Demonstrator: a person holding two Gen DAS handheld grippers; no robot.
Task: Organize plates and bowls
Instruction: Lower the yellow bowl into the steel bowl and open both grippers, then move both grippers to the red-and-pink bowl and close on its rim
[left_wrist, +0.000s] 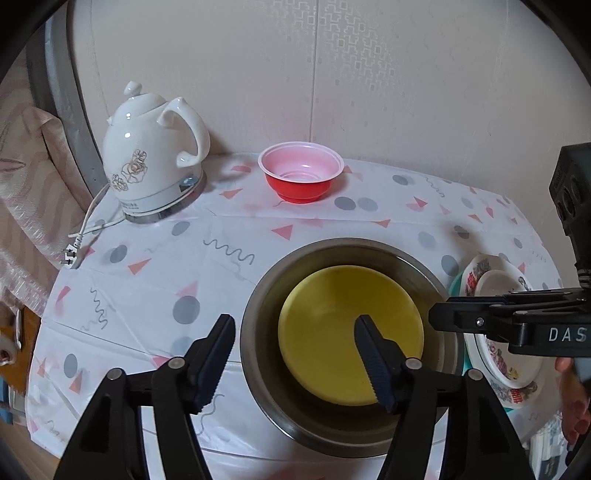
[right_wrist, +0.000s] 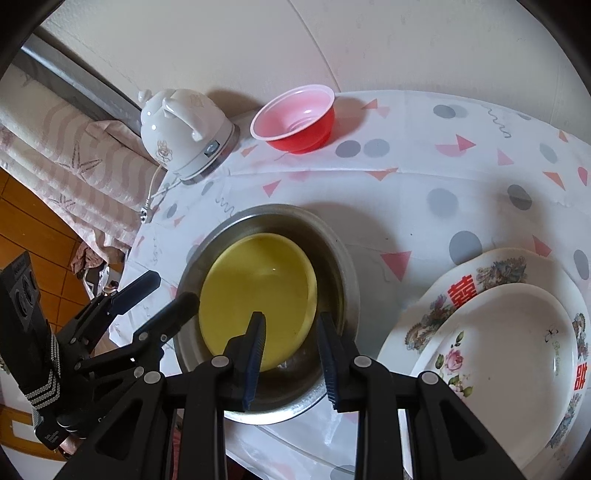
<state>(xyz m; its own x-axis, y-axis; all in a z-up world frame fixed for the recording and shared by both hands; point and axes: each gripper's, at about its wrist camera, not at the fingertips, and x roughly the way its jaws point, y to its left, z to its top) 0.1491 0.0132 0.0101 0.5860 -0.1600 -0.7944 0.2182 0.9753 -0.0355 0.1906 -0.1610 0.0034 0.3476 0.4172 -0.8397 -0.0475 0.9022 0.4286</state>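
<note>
Yellow plate (left_wrist: 343, 332) lies inside steel basin (left_wrist: 258, 295), lower centre of the left wrist view. Left gripper (left_wrist: 295, 354) is spread wide, nothing between its pads; one finger hangs outside the basin wall, the other over the plate. Right gripper (right_wrist: 291, 354) is part-open w/ a narrow gap and pinches nothing; it sits over the basin's near rim.

Step in hand, as judged: plate nested in basin, grip let go. Next move prob. calls for a reach to the red bowl (left_wrist: 301, 173), upper centre, approx. at its rim, w/o bumping the kettle (left_wrist: 155, 155) to its left.

View diffs: right wrist view shows the patterned plates (right_wrist: 498, 350), lower right, stacked, in full; left wrist view only clips them at its right edge.
</note>
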